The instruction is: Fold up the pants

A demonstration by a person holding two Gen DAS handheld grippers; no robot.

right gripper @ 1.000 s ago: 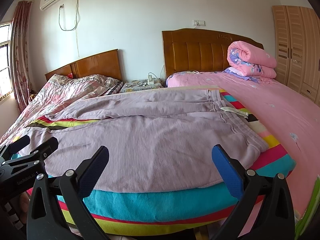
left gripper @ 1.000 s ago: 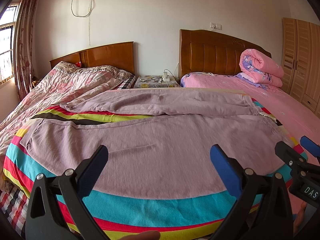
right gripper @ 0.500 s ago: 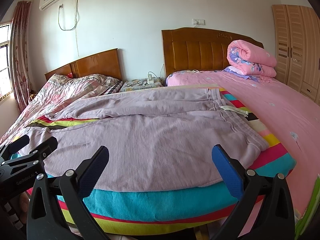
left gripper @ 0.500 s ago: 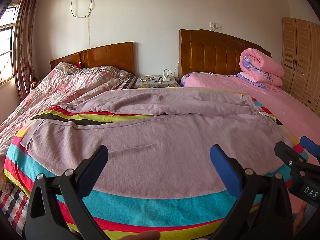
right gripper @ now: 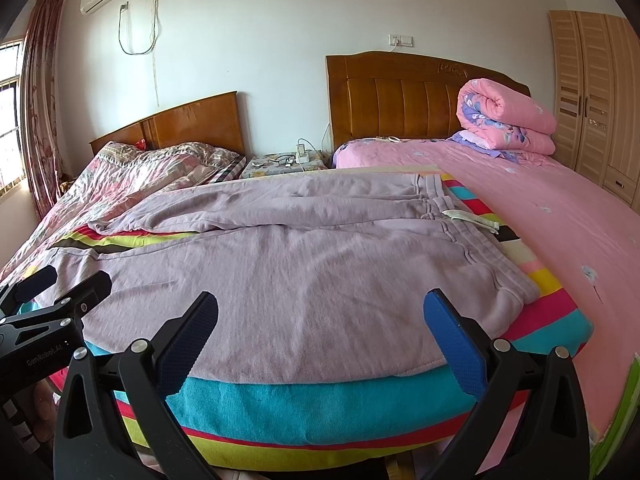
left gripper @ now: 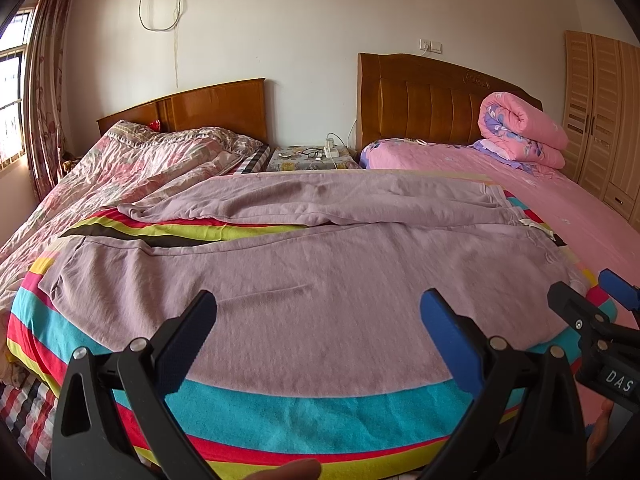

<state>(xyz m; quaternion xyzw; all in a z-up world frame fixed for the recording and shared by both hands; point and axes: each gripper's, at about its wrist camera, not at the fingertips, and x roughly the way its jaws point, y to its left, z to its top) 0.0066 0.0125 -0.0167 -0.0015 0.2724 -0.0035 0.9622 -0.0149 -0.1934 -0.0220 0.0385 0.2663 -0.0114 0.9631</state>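
Note:
Lilac sweatpants (left gripper: pixel 320 276) (right gripper: pixel 288 272) lie spread flat on a rainbow-striped blanket (left gripper: pixel 304 412) (right gripper: pixel 320 404), waistband to the right, both legs running left, the far leg rumpled. My left gripper (left gripper: pixel 318 312) hovers open over the near leg's front edge, holding nothing. My right gripper (right gripper: pixel 320 312) is open too, above the near edge closer to the waistband. Each gripper shows in the other's view: the right gripper (left gripper: pixel 592 312) at the right edge, the left gripper (right gripper: pixel 52 296) at the left edge.
A bed with a floral quilt (left gripper: pixel 132 164) lies to the left, a pink bed (right gripper: pixel 560 216) to the right with a rolled pink duvet (right gripper: pixel 504 120) by its headboard. A nightstand (left gripper: pixel 312 158) stands between them. A wardrobe (right gripper: pixel 592 92) is at far right.

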